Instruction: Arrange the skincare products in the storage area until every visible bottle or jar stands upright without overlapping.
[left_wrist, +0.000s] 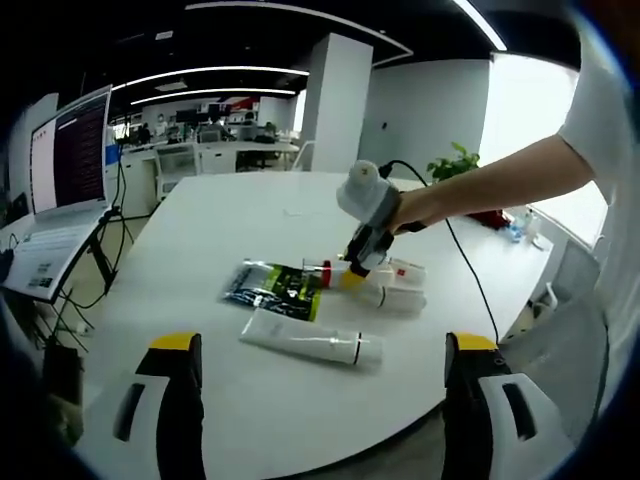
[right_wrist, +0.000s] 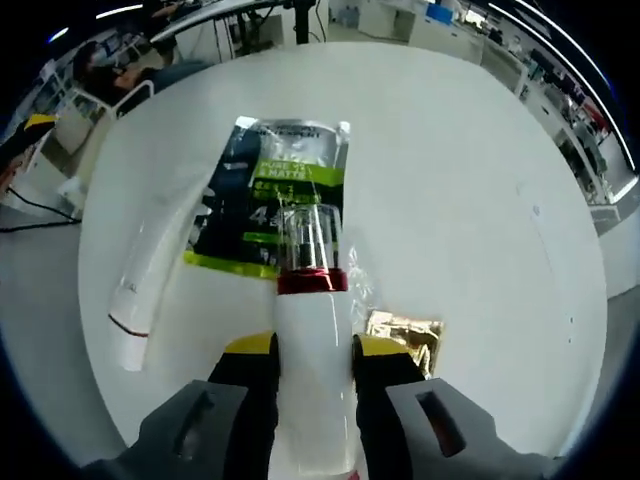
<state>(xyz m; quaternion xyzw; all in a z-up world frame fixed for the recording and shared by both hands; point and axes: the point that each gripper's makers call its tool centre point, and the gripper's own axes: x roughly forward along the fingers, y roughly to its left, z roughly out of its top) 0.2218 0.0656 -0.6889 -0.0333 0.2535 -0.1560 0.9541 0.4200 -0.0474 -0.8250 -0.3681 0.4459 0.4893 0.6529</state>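
White office table (left_wrist: 200, 230) held products lying flat, none upright: right gripper (right_wrist: 315, 365) clenched a bottle (right_wrist: 315, 370), sachet (right_wrist: 275, 195) at twelve o'clock; left gripper (left_wrist: 320, 350) hung released.

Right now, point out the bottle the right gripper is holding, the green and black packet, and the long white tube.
bottle (right_wrist: 314, 370), right gripper view, white body between the jaws
green and black packet (right_wrist: 290, 180), right gripper view, green label band
long white tube (left_wrist: 310, 342), left gripper view, mid-body
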